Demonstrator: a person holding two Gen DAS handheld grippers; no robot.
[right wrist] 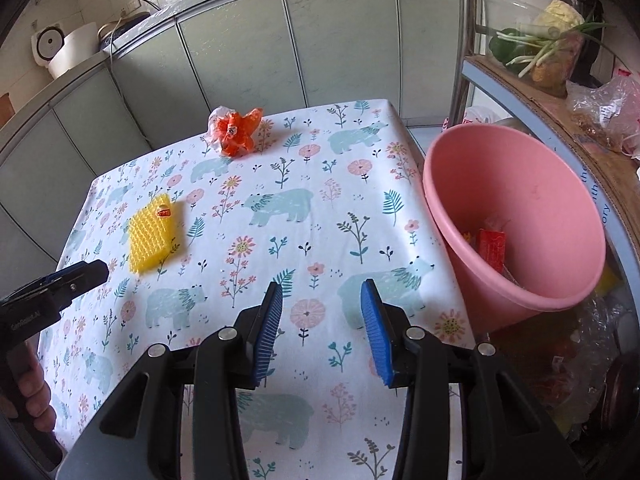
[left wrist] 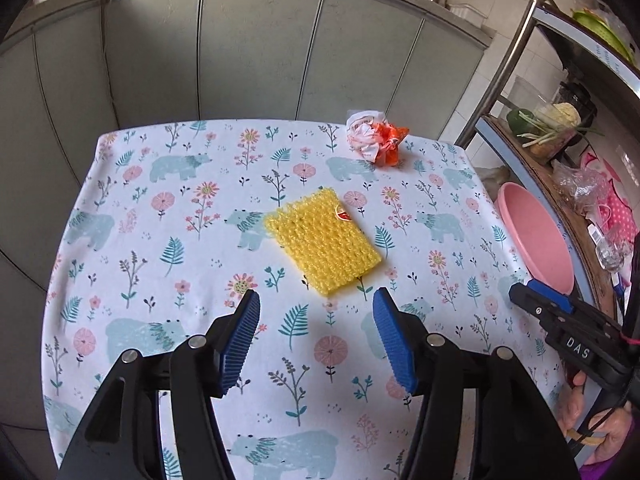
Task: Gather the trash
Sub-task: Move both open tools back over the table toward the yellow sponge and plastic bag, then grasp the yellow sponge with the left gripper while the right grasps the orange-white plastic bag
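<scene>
A yellow foam net sleeve [left wrist: 323, 242] with a small red sticker lies flat on the flowered tablecloth, just beyond my left gripper [left wrist: 316, 300], which is open and holds nothing. A crumpled orange and white wrapper [left wrist: 376, 138] sits near the table's far edge. The right wrist view shows the same yellow sleeve [right wrist: 154, 232] at the left and the wrapper [right wrist: 236, 130] at the back. My right gripper [right wrist: 322, 288] hovers open over bare cloth near the pink bucket [right wrist: 516, 160], which has red packaging at its bottom. The left gripper's tip [right wrist: 82, 274] shows at the left edge there.
The table [left wrist: 140, 240] stands against grey-green cabinet doors. To the right, off the table's edge, the pink bucket [left wrist: 536, 236] sits beside a metal shelf rack [left wrist: 520, 40] with vegetables and plastic bags. A person's hand [left wrist: 580, 420] holds the right gripper's handle.
</scene>
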